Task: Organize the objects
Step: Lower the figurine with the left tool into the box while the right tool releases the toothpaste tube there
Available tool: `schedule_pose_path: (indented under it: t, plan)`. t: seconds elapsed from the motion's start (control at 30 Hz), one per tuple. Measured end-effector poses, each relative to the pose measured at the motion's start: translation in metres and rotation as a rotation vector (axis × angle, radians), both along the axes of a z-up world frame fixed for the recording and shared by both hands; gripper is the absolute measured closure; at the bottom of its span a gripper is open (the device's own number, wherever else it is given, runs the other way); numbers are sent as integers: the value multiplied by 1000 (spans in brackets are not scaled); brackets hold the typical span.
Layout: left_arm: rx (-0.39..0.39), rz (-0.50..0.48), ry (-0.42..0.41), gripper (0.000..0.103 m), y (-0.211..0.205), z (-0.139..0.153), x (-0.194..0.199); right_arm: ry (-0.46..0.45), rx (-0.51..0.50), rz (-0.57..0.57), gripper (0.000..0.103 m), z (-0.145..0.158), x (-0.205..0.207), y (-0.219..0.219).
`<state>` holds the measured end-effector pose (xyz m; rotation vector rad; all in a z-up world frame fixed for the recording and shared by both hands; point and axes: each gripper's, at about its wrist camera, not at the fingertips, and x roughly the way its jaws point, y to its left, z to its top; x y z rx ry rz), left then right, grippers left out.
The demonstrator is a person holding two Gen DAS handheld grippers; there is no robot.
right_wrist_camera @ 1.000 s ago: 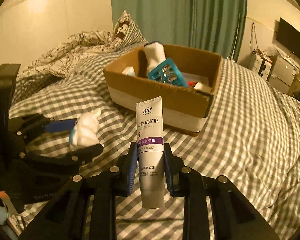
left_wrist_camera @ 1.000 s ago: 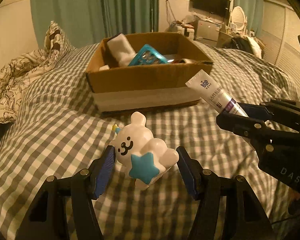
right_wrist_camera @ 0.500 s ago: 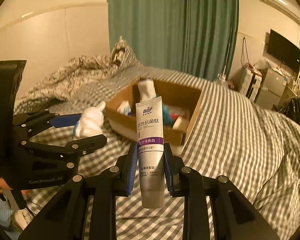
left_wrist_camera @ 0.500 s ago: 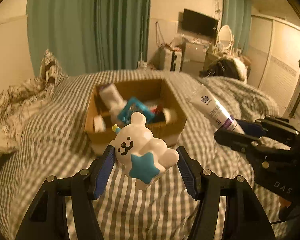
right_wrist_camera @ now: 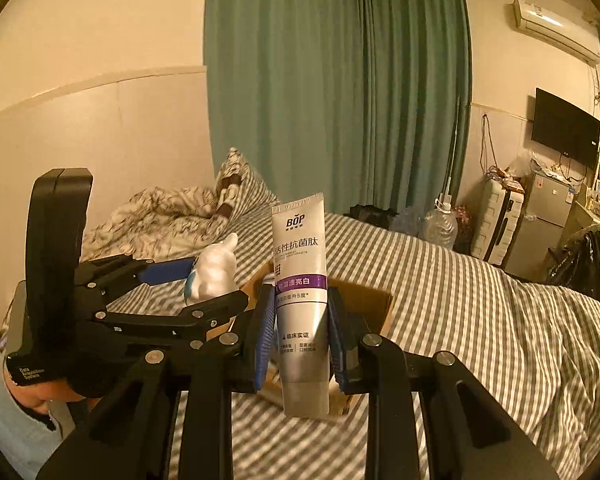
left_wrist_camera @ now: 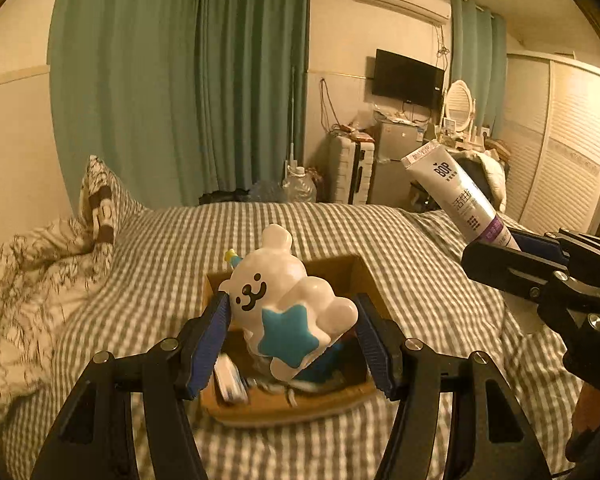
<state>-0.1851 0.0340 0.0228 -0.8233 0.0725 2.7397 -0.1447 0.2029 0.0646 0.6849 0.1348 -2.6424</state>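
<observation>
My left gripper (left_wrist_camera: 294,322) is shut on a white bear toy (left_wrist_camera: 288,300) with a blue star on its belly and holds it above the open cardboard box (left_wrist_camera: 364,276) on the checked bed. The box holds several small items, blurred and partly hidden by the toy. My right gripper (right_wrist_camera: 300,320) is shut on a white toothpaste tube (right_wrist_camera: 300,276) with a purple band, held upright above the box's near side (right_wrist_camera: 376,300). The tube also shows in the left wrist view (left_wrist_camera: 458,196), to the right of the toy. The bear toy shows in the right wrist view (right_wrist_camera: 214,268).
The checked bedcover (left_wrist_camera: 420,248) spreads around the box. A rumpled patterned duvet and pillow (left_wrist_camera: 40,264) lie at the left. Green curtains (left_wrist_camera: 180,80), a small fridge (left_wrist_camera: 396,160), a suitcase (right_wrist_camera: 496,224) and a wardrobe (left_wrist_camera: 560,148) stand beyond the bed.
Both grippers have risen and moved forward with their objects, from low beside the box to high above it. The box now lies below the fingers.
</observation>
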Motion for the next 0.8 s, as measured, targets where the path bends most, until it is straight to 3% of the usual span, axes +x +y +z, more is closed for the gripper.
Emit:
schedule_pose_path:
  t: [0.2,0.3,0.53,0.67,0.8]
  plan:
    - [-58,-17,12,39,5,-12,-47,-25,-8,-28,79,-9,-56,-2]
    - [-28,-31,-28,39,4,-31,-63,-51,-4,-30,79,-21,-78,-4]
    - [-93,-27,-136,39,9,-89,-87,-180,16,-34,79,-87,-121,-13]
    - [-110,-37,-163,39,12,-107,-93,-248,35,-55,79,-124,-139,-9]
    - [-104,-50,-184,39,18,-115,-96,-276,61,-75,79,-143,-153,-4]
